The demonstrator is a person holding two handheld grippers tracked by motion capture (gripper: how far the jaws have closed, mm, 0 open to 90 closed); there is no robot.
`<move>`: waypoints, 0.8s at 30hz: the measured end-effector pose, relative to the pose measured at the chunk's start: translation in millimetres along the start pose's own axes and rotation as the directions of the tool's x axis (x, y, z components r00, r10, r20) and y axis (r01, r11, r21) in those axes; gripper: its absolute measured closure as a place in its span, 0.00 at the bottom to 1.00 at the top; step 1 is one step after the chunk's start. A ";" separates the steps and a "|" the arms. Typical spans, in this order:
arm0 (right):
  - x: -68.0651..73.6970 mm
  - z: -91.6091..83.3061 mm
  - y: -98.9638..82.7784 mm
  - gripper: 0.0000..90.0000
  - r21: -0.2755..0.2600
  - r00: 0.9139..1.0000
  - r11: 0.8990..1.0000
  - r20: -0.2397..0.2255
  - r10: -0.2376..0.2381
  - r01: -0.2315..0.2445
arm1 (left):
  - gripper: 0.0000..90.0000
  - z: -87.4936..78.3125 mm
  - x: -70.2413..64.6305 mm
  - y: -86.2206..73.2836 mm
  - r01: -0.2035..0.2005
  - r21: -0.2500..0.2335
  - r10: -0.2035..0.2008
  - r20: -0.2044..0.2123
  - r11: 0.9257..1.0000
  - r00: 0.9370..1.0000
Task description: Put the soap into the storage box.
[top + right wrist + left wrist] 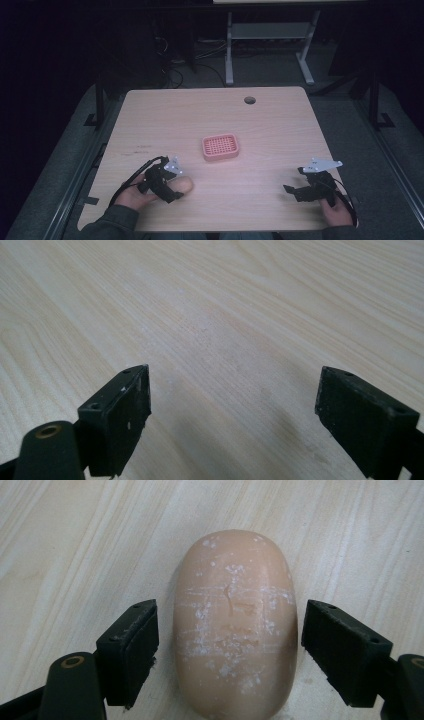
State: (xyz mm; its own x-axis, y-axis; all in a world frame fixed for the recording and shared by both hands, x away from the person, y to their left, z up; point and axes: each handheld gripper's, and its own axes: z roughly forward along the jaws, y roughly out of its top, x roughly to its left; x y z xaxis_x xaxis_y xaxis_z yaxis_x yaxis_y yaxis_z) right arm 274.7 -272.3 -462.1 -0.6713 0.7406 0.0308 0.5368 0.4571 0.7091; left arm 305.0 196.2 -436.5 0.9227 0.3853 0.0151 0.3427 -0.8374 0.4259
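Observation:
A tan oval bar of soap [235,625], flecked with white, lies flat on the wooden table [270,130]; from above the soap [183,185] shows at the front left. My left gripper [230,645] straddles it, open, one jaw on each side with a small gap to the soap on both. That left gripper [172,187] sits in a hand at the front left in the high view. A pink slotted soap dish [220,147] stands mid-table, beyond the soap. My right gripper [232,415] is open over bare wood; the right gripper [295,192] is at the front right.
A round cable hole [249,100] sits near the table's far edge. Beyond the table stand the white legs of another desk [230,50] and cables on a dark floor. Bare wood lies between the two grippers and around the dish.

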 end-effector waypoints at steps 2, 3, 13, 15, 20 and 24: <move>0.0 0.0 0.1 0.16 0.001 1.000 1.000 0.001 -0.001 0.001 | 0.26 1.5 -0.7 0.1 0.008 -0.003 -0.008 0.001 1.000 1.000; 0.0 0.0 0.0 0.16 0.000 1.000 1.000 0.000 0.000 0.000 | 0.26 2.0 -0.8 0.1 0.007 -0.001 -0.007 -0.002 1.000 1.000; 0.2 -0.1 0.6 0.16 -0.005 1.000 1.000 0.001 -0.002 0.002 | 0.31 6.1 0.8 0.1 0.018 0.022 -0.018 0.014 1.000 1.000; 0.3 -0.2 0.7 0.16 -0.005 1.000 1.000 0.000 0.000 0.000 | 0.32 6.2 1.0 0.6 0.013 0.024 -0.014 0.016 1.000 1.000; 0.6 -0.2 1.2 0.16 -0.007 1.000 1.000 0.000 -0.005 0.005 | 0.33 7.8 0.8 2.2 0.008 0.033 -0.009 0.023 0.999 1.000; 0.8 -0.7 1.1 0.16 -0.012 1.000 1.000 0.000 -0.001 0.001 | 0.34 9.8 -0.1 3.9 0.003 0.037 -0.003 0.019 0.999 1.000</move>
State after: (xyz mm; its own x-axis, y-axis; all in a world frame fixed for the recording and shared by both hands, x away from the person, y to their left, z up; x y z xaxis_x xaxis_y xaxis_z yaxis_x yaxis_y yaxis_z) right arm 274.4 -271.5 -460.8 -0.6719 0.7400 0.0299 0.5298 0.4520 0.7177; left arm 308.0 189.1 -443.7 0.9248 0.3805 -0.0037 0.3514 -0.8503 0.3918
